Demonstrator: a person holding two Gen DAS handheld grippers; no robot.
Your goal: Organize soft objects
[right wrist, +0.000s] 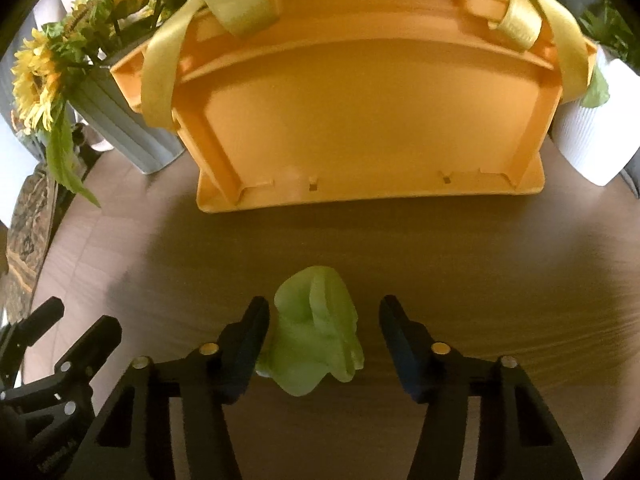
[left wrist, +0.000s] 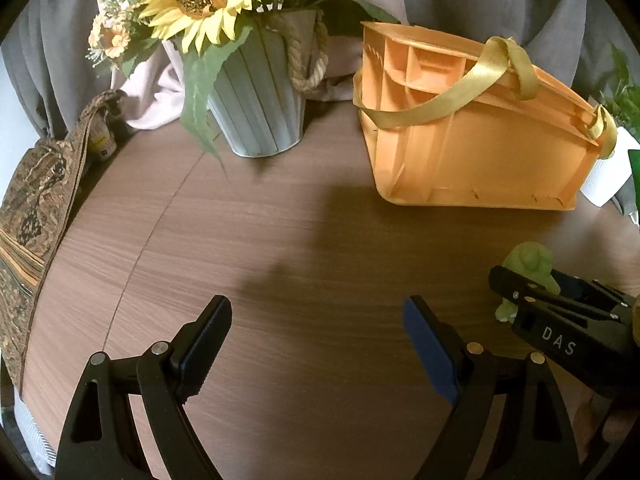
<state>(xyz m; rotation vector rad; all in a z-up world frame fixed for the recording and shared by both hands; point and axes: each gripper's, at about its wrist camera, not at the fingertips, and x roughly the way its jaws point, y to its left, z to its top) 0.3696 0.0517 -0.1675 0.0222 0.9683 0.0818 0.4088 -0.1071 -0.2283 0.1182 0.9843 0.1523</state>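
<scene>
A soft pale-green toy (right wrist: 316,332) lies on the wooden table (right wrist: 480,280) between the fingers of my right gripper (right wrist: 325,304). The left pad sits close against the toy and the right pad stands clear of it, so the jaws are open around it. An orange plastic basket (right wrist: 360,120) with yellow ribbon handles stands just beyond. My left gripper (left wrist: 316,308) hangs open over bare table with nothing between its fingers. In the left wrist view the green toy (left wrist: 530,258) shows at the right behind a black finger (left wrist: 516,288) of the right gripper, and the basket (left wrist: 480,152) stands at the back right.
A grey ribbed pot of sunflowers (left wrist: 260,112) stands at the back, left of the basket. A white ribbed pot (right wrist: 592,140) stands to the basket's right. A patterned fabric bag (left wrist: 36,208) hangs at the table's left edge. Grey curtains close off the back.
</scene>
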